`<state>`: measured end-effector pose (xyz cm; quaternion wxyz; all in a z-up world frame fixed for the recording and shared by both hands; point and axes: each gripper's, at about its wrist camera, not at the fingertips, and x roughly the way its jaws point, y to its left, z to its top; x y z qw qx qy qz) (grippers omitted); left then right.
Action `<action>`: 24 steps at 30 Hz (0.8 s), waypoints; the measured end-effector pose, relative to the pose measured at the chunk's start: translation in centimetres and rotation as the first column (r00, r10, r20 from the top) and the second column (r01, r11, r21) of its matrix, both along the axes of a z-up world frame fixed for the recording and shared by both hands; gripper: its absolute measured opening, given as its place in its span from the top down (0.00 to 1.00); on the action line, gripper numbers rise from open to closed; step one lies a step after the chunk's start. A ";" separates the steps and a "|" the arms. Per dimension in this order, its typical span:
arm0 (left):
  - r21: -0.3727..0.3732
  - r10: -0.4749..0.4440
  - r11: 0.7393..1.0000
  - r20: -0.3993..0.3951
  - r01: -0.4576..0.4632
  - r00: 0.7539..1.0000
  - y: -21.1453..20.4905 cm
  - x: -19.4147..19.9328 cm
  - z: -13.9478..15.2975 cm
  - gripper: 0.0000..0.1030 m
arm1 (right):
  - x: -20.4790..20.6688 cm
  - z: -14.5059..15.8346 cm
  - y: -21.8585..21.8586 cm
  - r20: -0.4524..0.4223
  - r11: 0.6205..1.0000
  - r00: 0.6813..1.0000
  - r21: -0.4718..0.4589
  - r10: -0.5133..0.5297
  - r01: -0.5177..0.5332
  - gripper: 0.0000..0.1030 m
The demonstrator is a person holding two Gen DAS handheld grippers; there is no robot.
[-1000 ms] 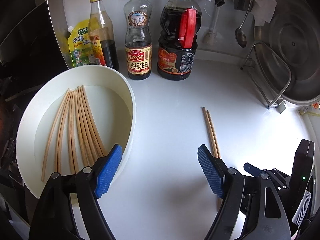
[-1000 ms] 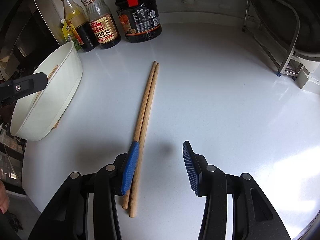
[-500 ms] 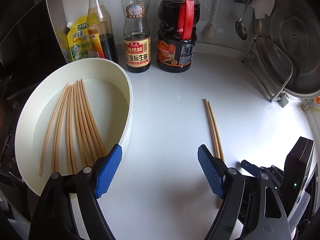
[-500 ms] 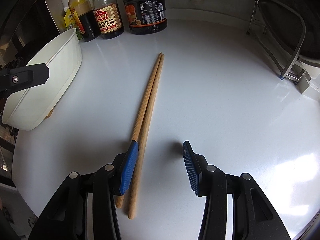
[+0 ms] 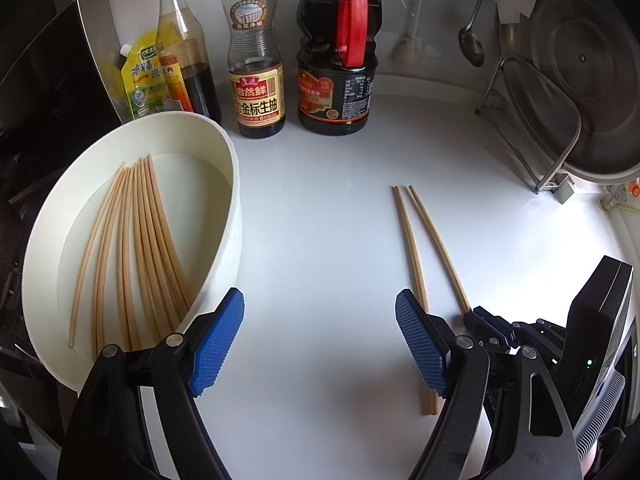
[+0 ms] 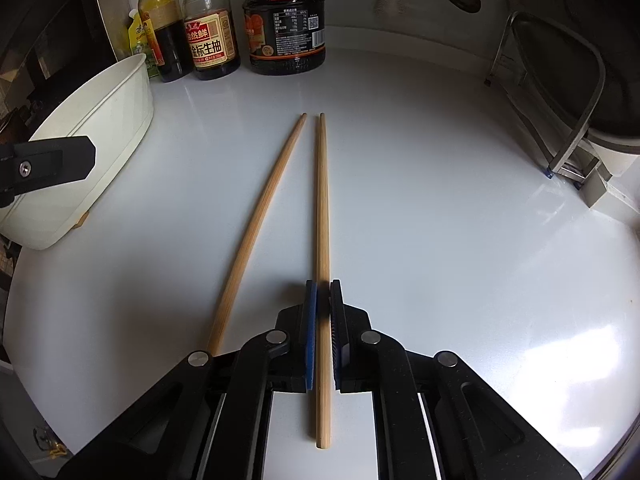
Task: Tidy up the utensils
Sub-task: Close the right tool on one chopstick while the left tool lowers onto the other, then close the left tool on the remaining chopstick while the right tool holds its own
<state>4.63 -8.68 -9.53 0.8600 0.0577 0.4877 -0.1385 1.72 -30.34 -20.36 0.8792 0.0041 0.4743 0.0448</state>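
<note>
Jaws of the right gripper (image 6: 323, 304) clench one pale wooden chopstick (image 6: 322, 216) — the left gripper (image 5: 320, 340) gapes wide beside the white oval dish (image 5: 230, 152).

Tan chopsticks (image 6: 322, 208), white bowl (image 5: 230, 216), blue pads (image 5: 216, 336) (cross-hatched), white counter (image 6: 420, 200).

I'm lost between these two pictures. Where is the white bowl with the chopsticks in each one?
Left wrist view: the white bowl fills the left side, chopsticks lying inside.
Right wrist view: it sits at the left edge, seen side-on, contents hidden.
Shared landmark: the red-handled dark bottle at the back.
</note>
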 end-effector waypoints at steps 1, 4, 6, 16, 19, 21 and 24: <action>0.001 -0.006 1.000 -0.004 0.006 1.000 -0.4 -0.1 -0.1 0.25 | -0.1 0.0 -0.4 0.000 1.000 1.000 0.002 -0.005 0.005 0.94; -0.009 -0.026 1.000 -0.027 0.026 0.999 -1.7 -0.2 -0.9 0.25 | -0.4 0.0 -1.8 -0.001 1.000 1.000 0.012 -0.029 0.029 0.94; -0.002 -0.039 0.999 -0.035 0.039 0.999 -2.8 -0.3 -1.7 0.25 | -0.5 0.0 -2.8 -0.002 0.999 0.999 0.016 -0.048 0.048 0.94; 0.049 -0.069 0.996 -0.069 0.072 0.995 -6.4 0.1 -5.7 0.25 | -1.5 -0.4 -6.3 0.000 0.995 0.996 0.032 -0.090 0.090 0.94; 0.062 -0.070 0.995 -0.072 0.074 0.995 -6.7 0.0 -6.5 0.25 | -1.6 -0.5 -6.6 0.001 0.995 0.996 0.044 -0.086 0.086 0.94; 0.082 -0.071 0.994 -0.071 0.077 0.995 -6.9 0.0 -6.9 0.25 | -1.6 -0.5 -6.7 0.006 0.995 0.996 0.056 -0.086 0.085 0.89; 0.102 -0.075 0.991 -0.074 0.082 0.994 -7.2 -0.1 -7.5 0.25 | -1.4 -0.6 -6.7 0.010 0.995 0.997 0.048 -0.083 0.082 0.83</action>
